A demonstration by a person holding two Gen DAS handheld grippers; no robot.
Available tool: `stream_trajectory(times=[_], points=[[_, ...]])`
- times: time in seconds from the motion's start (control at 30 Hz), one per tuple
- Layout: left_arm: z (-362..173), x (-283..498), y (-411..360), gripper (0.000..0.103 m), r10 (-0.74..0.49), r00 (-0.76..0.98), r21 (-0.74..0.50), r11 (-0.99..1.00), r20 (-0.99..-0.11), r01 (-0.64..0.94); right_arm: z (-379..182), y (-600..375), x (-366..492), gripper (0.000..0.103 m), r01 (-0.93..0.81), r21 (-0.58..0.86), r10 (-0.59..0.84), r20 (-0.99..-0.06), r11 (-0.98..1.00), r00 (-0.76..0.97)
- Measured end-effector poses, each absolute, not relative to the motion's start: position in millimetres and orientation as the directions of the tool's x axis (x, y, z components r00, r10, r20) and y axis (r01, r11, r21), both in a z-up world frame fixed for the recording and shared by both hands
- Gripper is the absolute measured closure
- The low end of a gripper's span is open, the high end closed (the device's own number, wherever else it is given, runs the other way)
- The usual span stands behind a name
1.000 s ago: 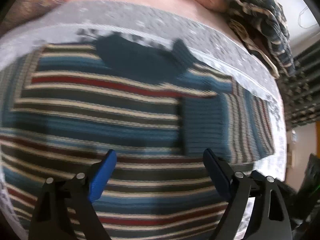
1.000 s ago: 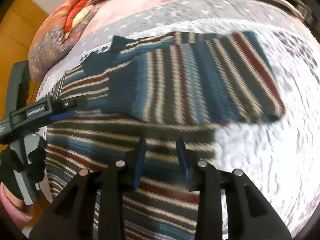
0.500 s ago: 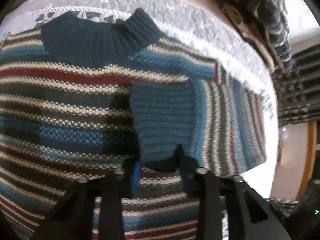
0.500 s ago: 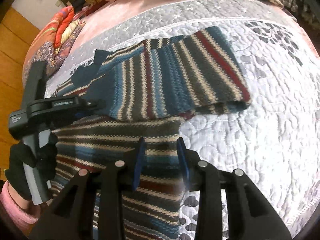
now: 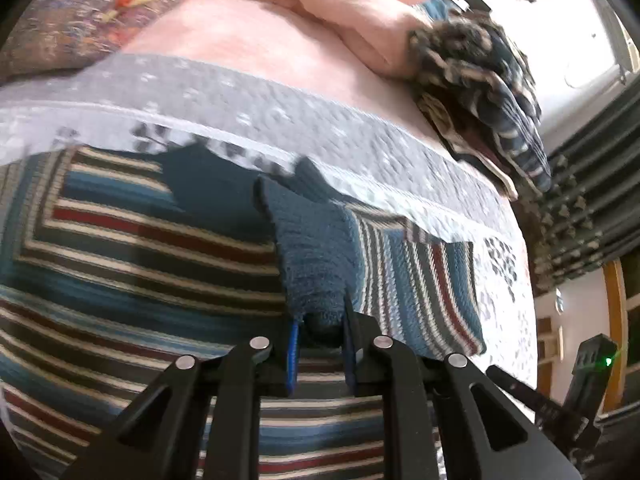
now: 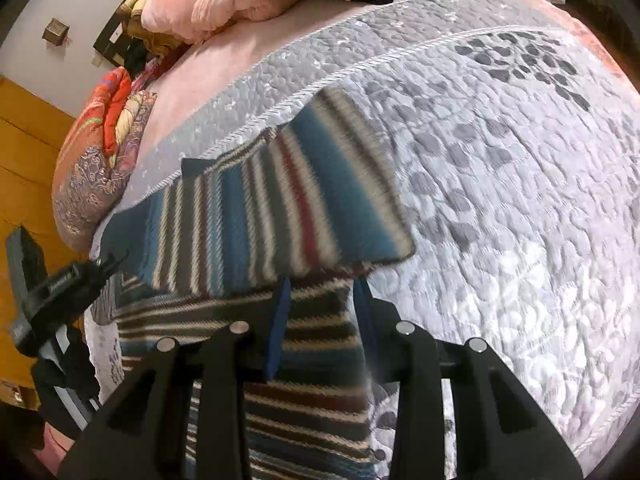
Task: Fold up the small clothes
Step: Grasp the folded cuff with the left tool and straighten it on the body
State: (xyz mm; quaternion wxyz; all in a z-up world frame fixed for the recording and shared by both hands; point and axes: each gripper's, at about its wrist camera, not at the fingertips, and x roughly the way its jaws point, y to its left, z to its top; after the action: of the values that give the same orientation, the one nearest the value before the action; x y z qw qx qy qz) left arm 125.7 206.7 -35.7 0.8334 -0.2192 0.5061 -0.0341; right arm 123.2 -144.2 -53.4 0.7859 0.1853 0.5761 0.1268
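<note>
Our left gripper [image 5: 319, 334] points forward over the bed, its two blue-padded jaws drawn close together and pinching the blue cuff of the sweater sleeve [image 5: 316, 256] between them. Our right gripper [image 6: 322, 312] also points forward, its jaws narrowly parted with striped fabric lying between them; whether they grip it we cannot tell. In the right wrist view, a black-gloved hand [image 6: 64, 376] holds the left gripper's handle.

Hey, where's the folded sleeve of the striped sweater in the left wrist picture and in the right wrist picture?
Left wrist view: sleeve right of centre, its blue cuff in the left gripper.
Right wrist view: sleeve centre-left, above the right gripper.
Shared landmark: pink pillow at top.
</note>
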Motion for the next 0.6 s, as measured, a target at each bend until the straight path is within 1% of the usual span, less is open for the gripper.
stream_trajectory(times=[0.2,0.27,0.4,0.6], points=[[-41.0,120.7,262.8,0.086,-0.207,0.482,-0.355,0.904,-0.851,-0.237,-55.4,-108.2,137.9,0.069,-0.076,0.437,0.441,-0.856,0.896,0.271],[-47.3,120.0,272.4,0.086,-0.192,0.471,-0.34,0.906,-0.861,-0.254,-59.3,-92.5,143.6,0.07,-0.111,0.412,0.426,-0.866,0.905,0.26],[-64.2,117.7,281.4,0.086,-0.183,0.445,-0.327,0.905,-0.877,-0.272,-73.6,-78.7,151.1,0.069,-0.121,0.38,0.399,-0.886,0.917,0.235],[-102.6,116.3,288.9,0.085,-0.15,0.374,-0.269,0.918,-0.915,-0.291,-102.0,-71.6,153.5,0.071,-0.11,0.337,0.353,-0.917,0.935,0.187]])
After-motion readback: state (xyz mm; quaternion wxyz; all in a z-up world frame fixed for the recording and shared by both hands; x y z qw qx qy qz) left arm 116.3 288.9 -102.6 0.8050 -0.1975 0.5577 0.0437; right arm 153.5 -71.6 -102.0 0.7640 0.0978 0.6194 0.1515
